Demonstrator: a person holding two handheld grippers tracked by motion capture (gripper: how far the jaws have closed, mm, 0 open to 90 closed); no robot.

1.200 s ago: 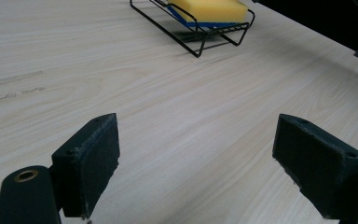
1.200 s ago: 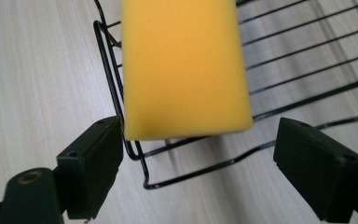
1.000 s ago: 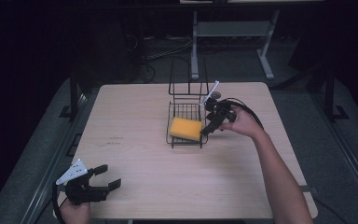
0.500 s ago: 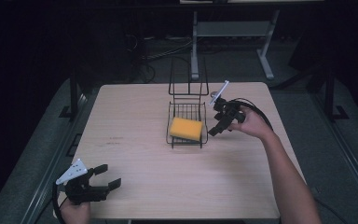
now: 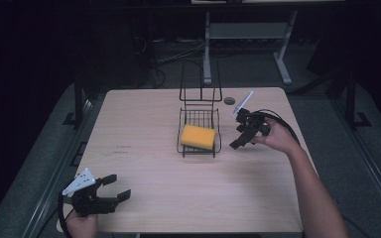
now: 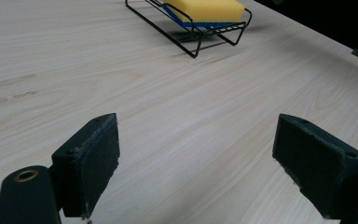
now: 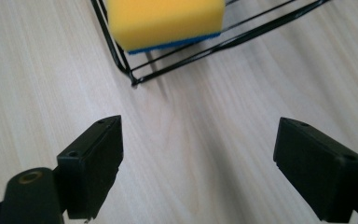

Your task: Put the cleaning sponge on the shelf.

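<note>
Sponge (image 5: 198, 137) lies in the rack (image 5: 199, 148) at frame centre; right tool (image 5: 241, 137) just beside it, jaws wide, empty. Left tool (image 5: 113, 191) lower left, also wide, empty. Risk: a careless swing could knock the rack askew.

Sponge (image 5: 198, 137) in rack (image 5: 199, 150) mid-table, right gripper (image 5: 240, 139) just beside, left gripper (image 5: 113, 188) perhaps table-edge.

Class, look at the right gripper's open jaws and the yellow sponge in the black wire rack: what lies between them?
Bare light wooden tabletop, then the black wire rack's rim; the yellow sponge sits inside. The right gripper view shows this, with the right gripper open.
</note>
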